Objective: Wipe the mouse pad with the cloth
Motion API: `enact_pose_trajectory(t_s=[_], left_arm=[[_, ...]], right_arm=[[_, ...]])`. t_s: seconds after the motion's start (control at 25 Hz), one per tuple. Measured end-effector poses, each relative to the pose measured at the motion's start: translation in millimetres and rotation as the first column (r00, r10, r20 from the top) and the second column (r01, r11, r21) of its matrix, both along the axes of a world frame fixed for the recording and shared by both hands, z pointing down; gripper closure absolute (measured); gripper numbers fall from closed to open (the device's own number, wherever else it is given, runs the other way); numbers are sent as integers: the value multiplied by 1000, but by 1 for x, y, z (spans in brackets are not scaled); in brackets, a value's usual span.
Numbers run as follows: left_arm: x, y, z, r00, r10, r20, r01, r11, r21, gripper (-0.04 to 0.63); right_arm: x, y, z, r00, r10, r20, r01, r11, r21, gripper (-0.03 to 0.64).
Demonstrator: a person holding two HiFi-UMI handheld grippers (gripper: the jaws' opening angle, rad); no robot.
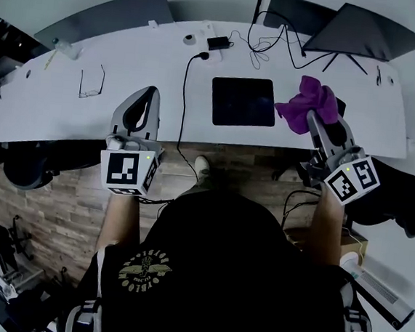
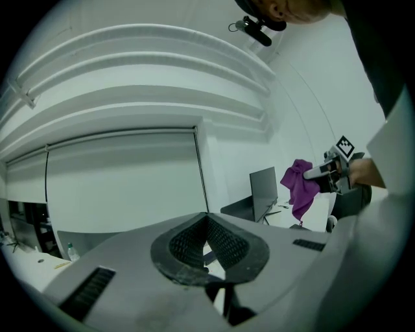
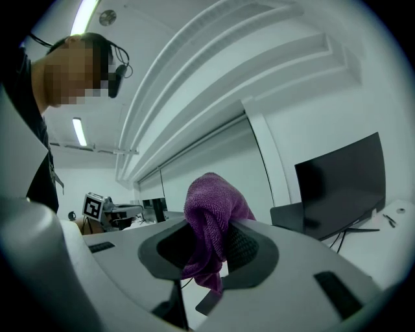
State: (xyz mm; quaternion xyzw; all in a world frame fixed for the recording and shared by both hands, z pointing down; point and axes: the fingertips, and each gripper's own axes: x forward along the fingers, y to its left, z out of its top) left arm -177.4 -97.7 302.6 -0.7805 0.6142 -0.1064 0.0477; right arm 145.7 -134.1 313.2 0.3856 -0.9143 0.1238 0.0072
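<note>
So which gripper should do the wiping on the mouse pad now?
Right. The right gripper holds the purple cloth just beside the mouse pad; the left gripper is shut, empty and farther off.

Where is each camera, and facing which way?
Head view: on the person's head, looking steeply down at the desk, mouse pad, left gripper and right gripper; torso and forearms show.
Left gripper view: rides the left gripper, tilted up at wall and ceiling; its shut, empty jaws show.
Right gripper view: rides the right gripper, tilted up too; its jaws clamp the purple cloth.
Shared: all three show the cloth.
</note>
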Motion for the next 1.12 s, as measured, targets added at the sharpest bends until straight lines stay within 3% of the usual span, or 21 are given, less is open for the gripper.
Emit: enact_pose_trajectory(t_s=[0.72, 0.92, 1.12], left_arm=[[-45, -94, 24, 988, 131, -84, -134, 991, -25, 594], [-42, -105, 37, 983, 153, -103, -158, 986, -46, 592], [-35, -110, 69, 985, 145, -94, -156, 979, -131, 593]], right_arm=[[-94, -64, -5, 995, 5, -100, -8, 1000, -22, 508], [-112, -69, 16, 992, -29, -119, 19, 997, -77, 508], [-123, -81, 62, 991, -71, -112, 52, 986, -158, 508]])
